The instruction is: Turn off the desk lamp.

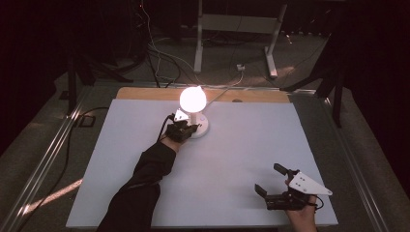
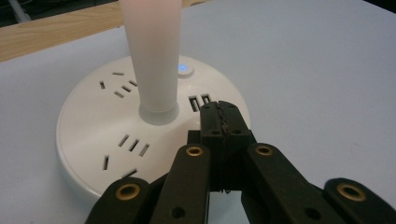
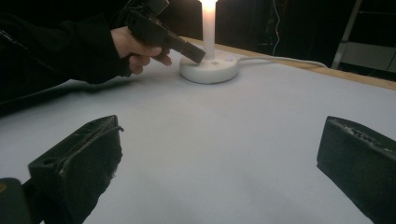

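Centrally, the left gripper (image 2: 219, 116) is shown with its jaws pressed fully together and nothing between them, so that the joined tips form one blunt point. That point rests over the round white lamp base (image 2: 93, 154), just beside the USB ports (image 2: 200, 101) and a little short of the lit blue button (image 2: 184, 68); whether the tips touch the plastic cannot be told. Closed jaws probably serve here as a pressing finger for that button, which would explain the steep, nose-down approach seen from the right gripper view. Rising from the centre of the base, the white stem (image 2: 154, 56) carries the glowing bulb (image 1: 193, 98), which is lit. Socket slots ring the stem, and the base itself functions as a power strip. The lamp stands at the far middle of the pale table cover (image 1: 241, 145), its white cord (image 3: 280, 59) leading away over the wooden edge (image 1: 145, 93). Well apart, near the front right corner, the right gripper (image 1: 270, 180) is held with jaws spread wide and empty above the cover, apparently idle.
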Demonstrator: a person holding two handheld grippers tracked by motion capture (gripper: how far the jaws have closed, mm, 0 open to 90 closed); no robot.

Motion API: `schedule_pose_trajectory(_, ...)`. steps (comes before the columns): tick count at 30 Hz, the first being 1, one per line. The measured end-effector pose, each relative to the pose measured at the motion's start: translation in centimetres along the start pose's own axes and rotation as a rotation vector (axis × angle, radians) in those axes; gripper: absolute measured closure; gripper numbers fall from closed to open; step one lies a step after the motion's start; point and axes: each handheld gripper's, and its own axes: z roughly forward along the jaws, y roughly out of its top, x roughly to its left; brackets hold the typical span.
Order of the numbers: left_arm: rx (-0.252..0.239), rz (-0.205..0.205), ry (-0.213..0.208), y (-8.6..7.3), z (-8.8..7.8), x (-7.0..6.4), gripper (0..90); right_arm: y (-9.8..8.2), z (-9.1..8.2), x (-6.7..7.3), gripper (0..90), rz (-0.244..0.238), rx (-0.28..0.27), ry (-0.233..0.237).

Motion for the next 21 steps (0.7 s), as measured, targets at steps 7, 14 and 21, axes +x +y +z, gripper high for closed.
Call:
schedule_pose_trajectory(7,0.004,-0.003,0.004,0.03,0.2,-0.03,90.0,-0.01,0.01,0.0,0.0,0.004,0.002,0.003)
schedule_pose_trajectory(14,0.018,0.007,-0.003,0.21,0.28,-0.13,90.0,-0.02,0.03,0.0,0.0,0.003,0.003,0.003)
schedule_pose_trajectory(21,0.015,0.012,-0.017,0.1,0.52,-0.46,90.0,0.01,-0.03,0.03,0.0,0.003,0.002,0.003)
